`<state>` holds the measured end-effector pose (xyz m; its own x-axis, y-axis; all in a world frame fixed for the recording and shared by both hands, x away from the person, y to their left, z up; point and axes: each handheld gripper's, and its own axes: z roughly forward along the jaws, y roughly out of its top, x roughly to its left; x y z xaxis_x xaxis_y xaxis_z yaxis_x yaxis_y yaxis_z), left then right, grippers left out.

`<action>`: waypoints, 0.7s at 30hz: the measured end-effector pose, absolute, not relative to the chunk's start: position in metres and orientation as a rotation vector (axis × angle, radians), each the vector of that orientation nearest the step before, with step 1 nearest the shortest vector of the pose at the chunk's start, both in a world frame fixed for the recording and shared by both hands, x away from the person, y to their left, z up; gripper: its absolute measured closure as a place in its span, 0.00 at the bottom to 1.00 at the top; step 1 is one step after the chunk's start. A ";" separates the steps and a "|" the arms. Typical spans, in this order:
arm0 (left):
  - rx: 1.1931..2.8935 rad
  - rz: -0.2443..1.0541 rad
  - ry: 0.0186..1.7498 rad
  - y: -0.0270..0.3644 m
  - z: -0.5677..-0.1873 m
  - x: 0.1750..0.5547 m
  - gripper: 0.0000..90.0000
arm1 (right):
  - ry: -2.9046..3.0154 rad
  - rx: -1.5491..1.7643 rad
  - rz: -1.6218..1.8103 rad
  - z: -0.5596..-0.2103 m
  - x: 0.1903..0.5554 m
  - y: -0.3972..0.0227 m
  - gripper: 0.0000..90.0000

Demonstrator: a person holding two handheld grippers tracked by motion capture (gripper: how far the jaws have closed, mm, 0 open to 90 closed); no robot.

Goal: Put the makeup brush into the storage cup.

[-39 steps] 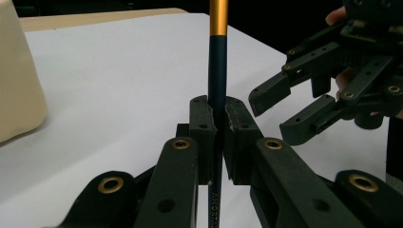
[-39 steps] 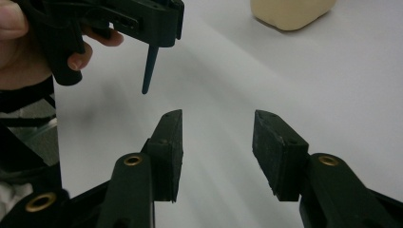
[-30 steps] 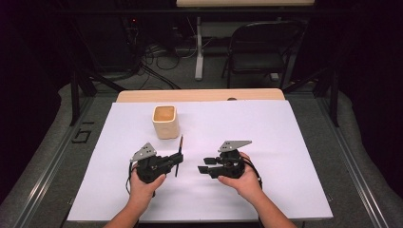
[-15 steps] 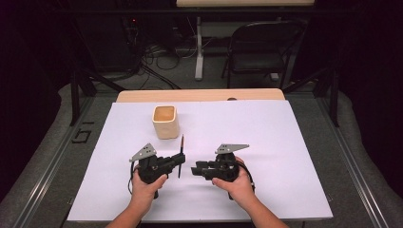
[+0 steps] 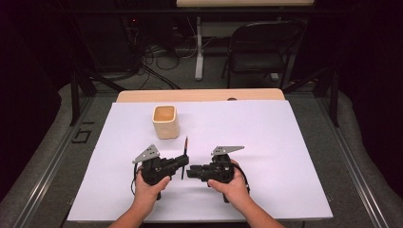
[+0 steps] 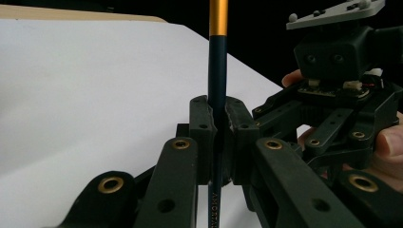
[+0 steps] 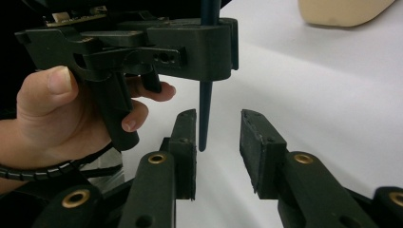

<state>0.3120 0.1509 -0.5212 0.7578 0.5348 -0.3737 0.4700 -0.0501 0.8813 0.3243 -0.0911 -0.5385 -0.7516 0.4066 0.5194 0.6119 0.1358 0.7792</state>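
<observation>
My left gripper (image 5: 182,162) is shut on a dark blue pencil (image 5: 185,156) with a gold band, holding it roughly upright over the white sheet. In the left gripper view the pencil (image 6: 217,71) runs between the pressed pads. My right gripper (image 7: 217,142) points left at it, and its jaws have just been closing. The pencil's lower end (image 7: 205,123) hangs between the right pads, nearer the left one, with gaps on both sides. In the high view the right gripper (image 5: 190,172) sits just under the left one's fingertips.
A beige cup (image 5: 165,121) stands on the white sheet (image 5: 266,142) behind the left gripper. The wooden table edge (image 5: 199,95) runs along the back. A folding chair (image 5: 256,52) and cables lie beyond on the dark floor.
My right gripper has shifted left toward the left gripper, and its jaws have narrowed around the pencil's lower end. The left gripper and pencil have stayed in place.
</observation>
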 end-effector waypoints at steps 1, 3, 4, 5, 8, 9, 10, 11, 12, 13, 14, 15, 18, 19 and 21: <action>1.681 0.064 0.802 0.150 -0.521 0.312 0.93 | -2.208 -1.011 -1.663 -0.539 0.324 -0.090 0.77; 1.687 0.065 0.795 0.149 -0.521 0.311 0.93 | -2.208 -1.004 -1.658 -0.540 0.323 -0.089 0.78; 1.684 0.064 0.797 0.148 -0.522 0.311 0.93 | -2.204 -1.001 -1.656 -0.540 0.323 -0.088 0.78; 1.684 0.064 0.797 0.148 -0.522 0.311 0.93 | -2.197 -1.005 -1.662 -0.540 0.323 -0.087 0.78; 1.692 0.059 0.787 0.145 -0.522 0.310 0.93 | -2.193 -0.996 -1.653 -0.540 0.322 -0.086 0.80; 1.695 0.058 0.785 0.145 -0.522 0.310 0.93 | -2.193 -0.994 -1.651 -0.540 0.322 -0.086 0.81; 1.695 0.058 0.784 0.144 -0.522 0.309 0.93 | -2.192 -0.989 -1.654 -0.540 0.322 -0.085 0.81; 1.694 0.055 0.783 0.144 -0.523 0.309 0.93 | -2.188 -0.993 -1.652 -0.540 0.322 -0.085 0.82; 1.695 0.056 0.781 0.143 -0.523 0.309 0.93 | -2.189 -0.990 -1.650 -0.540 0.322 -0.085 0.83; 1.695 0.056 0.781 0.143 -0.523 0.309 0.93 | -2.189 -0.990 -1.650 -0.540 0.322 -0.085 0.83; 1.697 0.053 0.777 0.142 -0.523 0.309 0.93 | -2.182 -0.992 -1.648 -0.541 0.322 -0.085 0.84; 1.697 0.053 0.777 0.142 -0.523 0.309 0.93 | -2.184 -0.991 -1.647 -0.541 0.322 -0.085 0.84; 1.699 0.051 0.778 0.141 -0.523 0.309 0.93 | -2.186 -0.993 -1.645 -0.541 0.323 -0.085 0.85; 1.699 0.049 0.778 0.141 -0.524 0.308 0.93 | -2.187 -0.990 -1.638 -0.541 0.323 -0.085 0.86; 1.700 0.046 0.777 0.140 -0.524 0.308 0.93 | -2.182 -0.988 -1.634 -0.542 0.323 -0.084 0.87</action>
<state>0.3082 0.1403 -0.5239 0.7756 0.5126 -0.3684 0.4657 -0.0708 0.8821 0.3229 -0.0842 -0.5418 -0.7418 0.3703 0.5591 0.6407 0.1450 0.7540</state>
